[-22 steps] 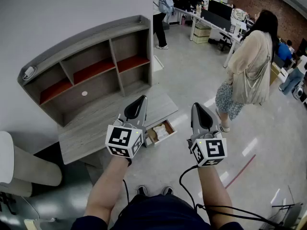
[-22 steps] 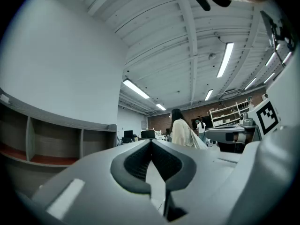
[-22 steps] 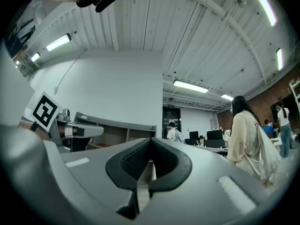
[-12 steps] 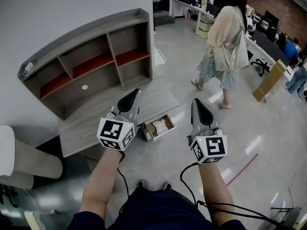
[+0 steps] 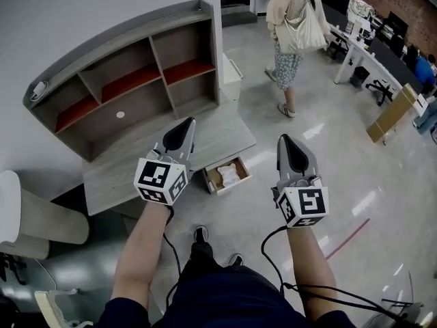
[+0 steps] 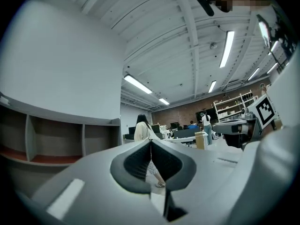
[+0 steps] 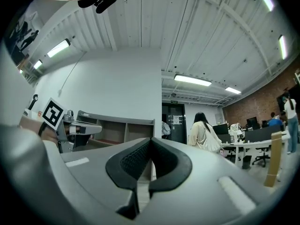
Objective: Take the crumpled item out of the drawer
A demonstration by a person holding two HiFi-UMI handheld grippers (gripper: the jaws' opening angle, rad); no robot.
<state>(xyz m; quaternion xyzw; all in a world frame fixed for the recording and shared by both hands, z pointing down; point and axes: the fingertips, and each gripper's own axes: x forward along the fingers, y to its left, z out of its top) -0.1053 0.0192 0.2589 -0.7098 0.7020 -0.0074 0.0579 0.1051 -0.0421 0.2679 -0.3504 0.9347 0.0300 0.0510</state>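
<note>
**Stage of the task: early, approach not begun.** The drawer (image 5: 217, 180) stands pulled out from under the desk (image 5: 123, 183), so the way in is already open. The crumpled item (image 5: 230, 174), a pale wad, lies inside it and has not been taken out.

**Jaws.** The left gripper (image 5: 183, 130) and the right gripper (image 5: 287, 145) are both held about level, pointing away from the person. Each gripper view shows its jaws pressed together with nothing between them. Neither pair touches the drawer or the item.

**Position of the item.** In the head view the drawer lies between the two pairs of jaws, somewhat nearer the left pair, and by judgement well below both. The gripper views look out across the room and show neither the drawer nor the item.

**What is left.** One gripper has to come down to the drawer, spread its jaws, close them on the wad and lift it clear of the drawer walls.

**Containers.**
- The drawer holds the item toward its far right side, and the brown bottom shows bare on the side nearer the left jaws.
- The shelf unit (image 5: 116, 48) beyond the left jaws has several compartments, some with red floors, and no contents can be made out in them.

A person (image 5: 290, 19) walks the floor well beyond the right jaws.
</note>
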